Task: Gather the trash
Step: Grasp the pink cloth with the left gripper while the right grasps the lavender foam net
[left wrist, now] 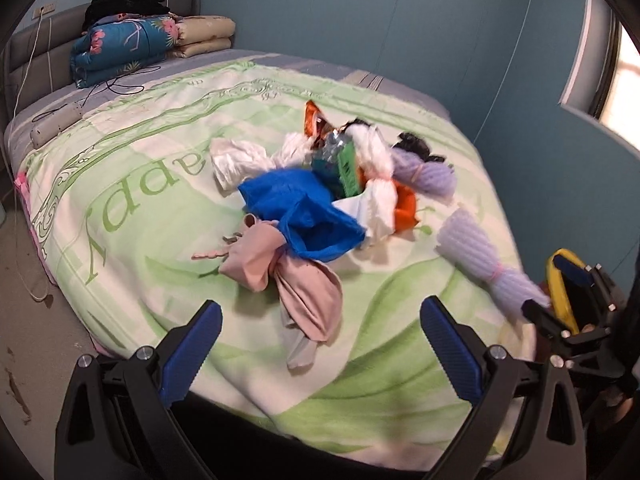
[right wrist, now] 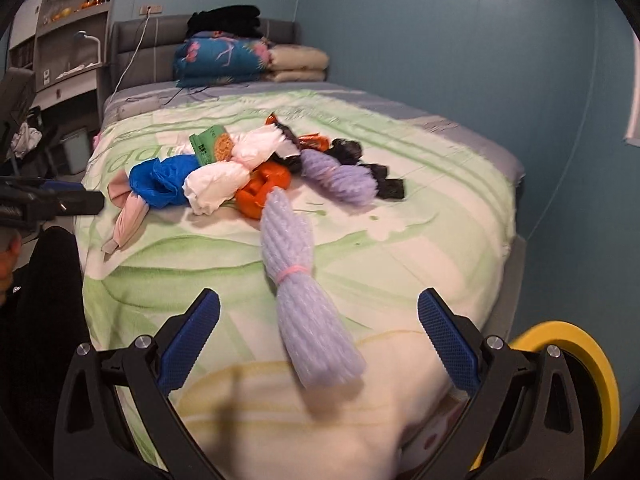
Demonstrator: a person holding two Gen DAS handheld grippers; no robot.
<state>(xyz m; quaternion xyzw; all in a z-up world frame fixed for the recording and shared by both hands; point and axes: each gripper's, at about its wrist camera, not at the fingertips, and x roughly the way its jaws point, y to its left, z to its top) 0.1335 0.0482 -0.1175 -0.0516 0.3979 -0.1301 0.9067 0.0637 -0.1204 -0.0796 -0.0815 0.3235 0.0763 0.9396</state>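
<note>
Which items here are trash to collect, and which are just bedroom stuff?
Job:
- near lilac foam bundle
- far lilac bundle
- blue bag
- pink bag
- white bags
- orange bag
- green wrapper
- black bags
- yellow bin, likely the drop point

Lying about:
- folded quilts
- black clothes
- cable
- shelves

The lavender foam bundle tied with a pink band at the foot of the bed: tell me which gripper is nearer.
Right. The right gripper is open directly over the lavender foam bundle, fingers either side. The left gripper hovers open over the pink bag, with the bundle off to its right.
</note>
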